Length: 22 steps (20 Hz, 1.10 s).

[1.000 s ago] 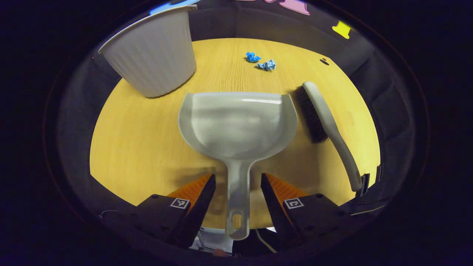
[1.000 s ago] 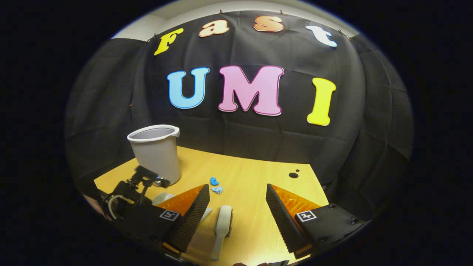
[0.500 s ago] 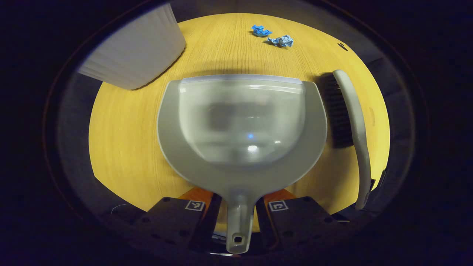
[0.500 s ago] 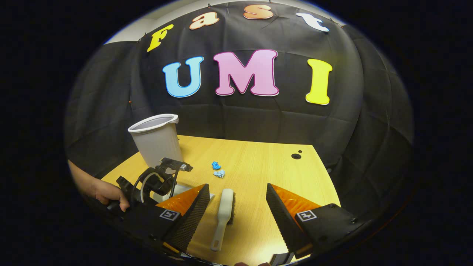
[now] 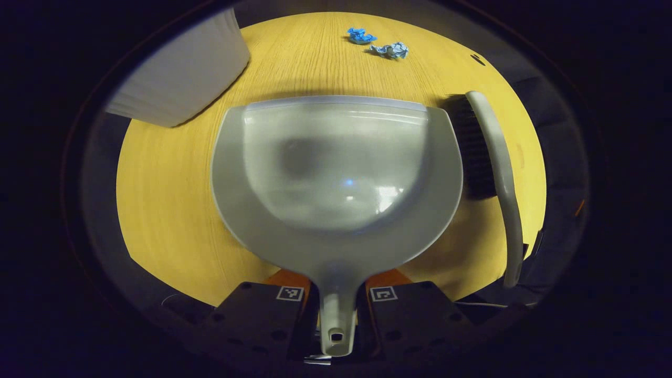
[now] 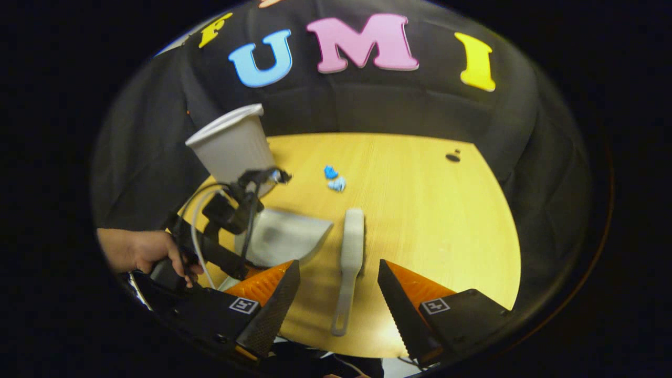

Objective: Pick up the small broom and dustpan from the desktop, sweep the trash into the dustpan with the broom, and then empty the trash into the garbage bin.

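1. garbage bin (image 5: 184, 79): stands at the far left of the desktop (image 5: 157, 199) in the left gripper view, upright, with its base just beside the dustpan's left shoulder. judged risk: a careless lift or swing of the pan to the left could clip the bin wall and tip it.

2. left gripper (image 5: 337, 310): its two fingers are drawn in against either side of the dustpan (image 5: 336, 168) handle, low in its own view. the pan lies flat, mouth pointing away toward the trash. contact looks firm on both sides, but the grip sits near the end of the handle; judged risk: the broad pan could droop or twist about that narrow hold once raised.

3. trash (image 5: 375, 44): two crumpled blue scraps, close together on the far part of the desktop, well apart from the pan's front lip. judged risk: light paper may skate away from the bristles or ride over the lip if the pan is not pressed flat.

4. small broom (image 6: 350, 252): lies on the desktop just beside the pan's right edge, handle toward the person, bristles facing the pan.

5. right gripper (image 6: 338, 294): jaws wide apart, holding nothing, poised above the broom handle, which lies between the fingers in its own view. judged risk: the slim handle lies flat on the wood, so a shallow closing could pinch only its edge and let it roll out.
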Tool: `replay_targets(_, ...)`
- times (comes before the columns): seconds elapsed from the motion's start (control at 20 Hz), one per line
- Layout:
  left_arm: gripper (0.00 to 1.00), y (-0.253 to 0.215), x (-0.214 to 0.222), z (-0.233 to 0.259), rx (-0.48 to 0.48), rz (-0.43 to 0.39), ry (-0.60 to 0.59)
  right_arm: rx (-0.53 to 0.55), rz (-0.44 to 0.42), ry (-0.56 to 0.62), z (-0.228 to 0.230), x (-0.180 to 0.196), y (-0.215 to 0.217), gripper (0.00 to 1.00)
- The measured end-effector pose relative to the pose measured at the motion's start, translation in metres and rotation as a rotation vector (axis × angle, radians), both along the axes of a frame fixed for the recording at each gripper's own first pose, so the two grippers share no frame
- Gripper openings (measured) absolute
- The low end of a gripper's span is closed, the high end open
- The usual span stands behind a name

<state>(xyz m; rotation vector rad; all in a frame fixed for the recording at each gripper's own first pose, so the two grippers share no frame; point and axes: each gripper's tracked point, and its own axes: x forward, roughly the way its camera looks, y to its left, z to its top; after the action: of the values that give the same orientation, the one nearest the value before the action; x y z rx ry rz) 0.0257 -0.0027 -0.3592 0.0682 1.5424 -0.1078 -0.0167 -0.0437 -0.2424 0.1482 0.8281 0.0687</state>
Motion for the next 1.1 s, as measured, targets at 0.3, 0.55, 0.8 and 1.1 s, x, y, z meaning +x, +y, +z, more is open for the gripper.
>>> replay_targets(0.3,0.29,0.001,0.001,-0.001,-0.036,0.008,-0.041,-0.050,-0.018,0.316,-0.084,-0.009,-0.012,0.97)
replay_targets(0.55,0.29,0.002,0.000,-0.001,-0.065,0.014,-0.051,-0.040,-0.008,0.428,-0.104,0.001,-0.008,0.93)
replay_targets(0.8,0.29,0.001,0.000,-0.001,-0.059,0.007,-0.050,-0.109,0.006,0.521,-0.133,0.017,-0.013,0.86)
replay_targets(1.1,0.29,0.002,-0.001,0.000,-0.049,0.003,-0.058,-0.070,0.044,0.548,-0.136,0.027,-0.013,0.29)
